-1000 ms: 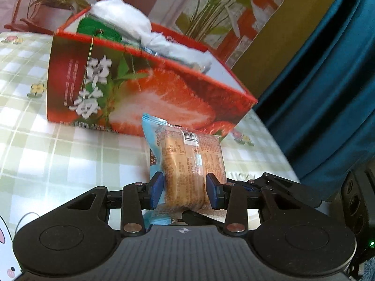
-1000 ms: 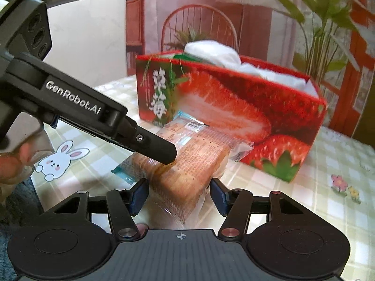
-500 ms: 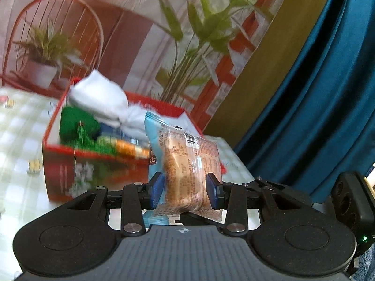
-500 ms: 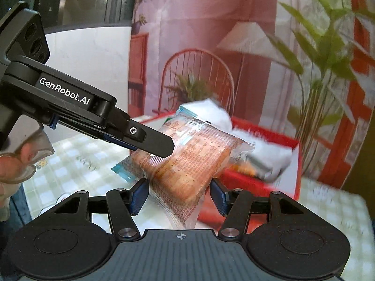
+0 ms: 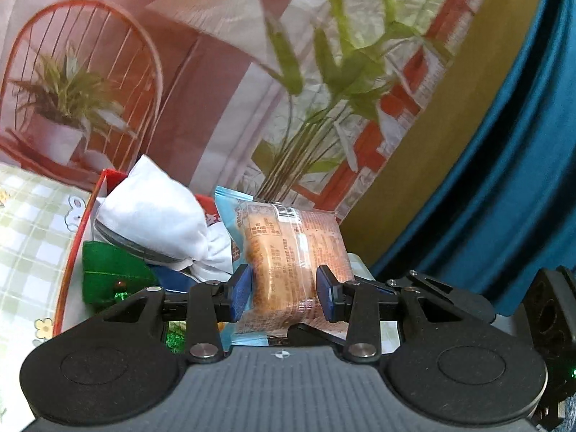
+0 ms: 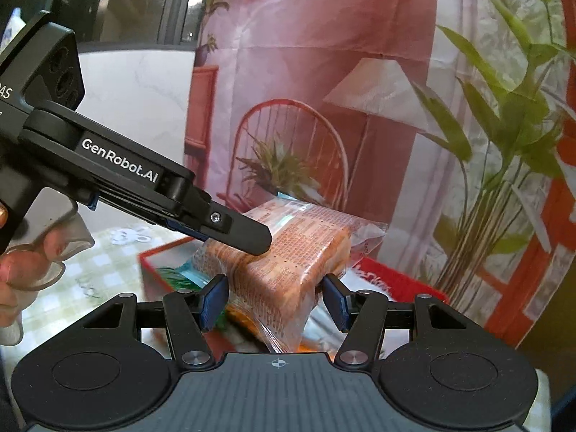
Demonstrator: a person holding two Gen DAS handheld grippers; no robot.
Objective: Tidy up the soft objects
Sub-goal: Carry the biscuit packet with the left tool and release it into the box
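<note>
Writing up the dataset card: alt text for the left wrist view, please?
The left claw grips a packaged bread snack upright above an open red box holding a white cloth bundle and a green item; checked tablecloth at left.

This looks like a staged home corner, possibly a data-collection set rather than a lived-in room. The wall behind is a creased printed backdrop picturing a lamp, a red chair and potted plants. A green-checked cloth with cartoon rabbits covers the counter, and a teal curtain hangs at one side. A marble-like panel shows behind.
</note>
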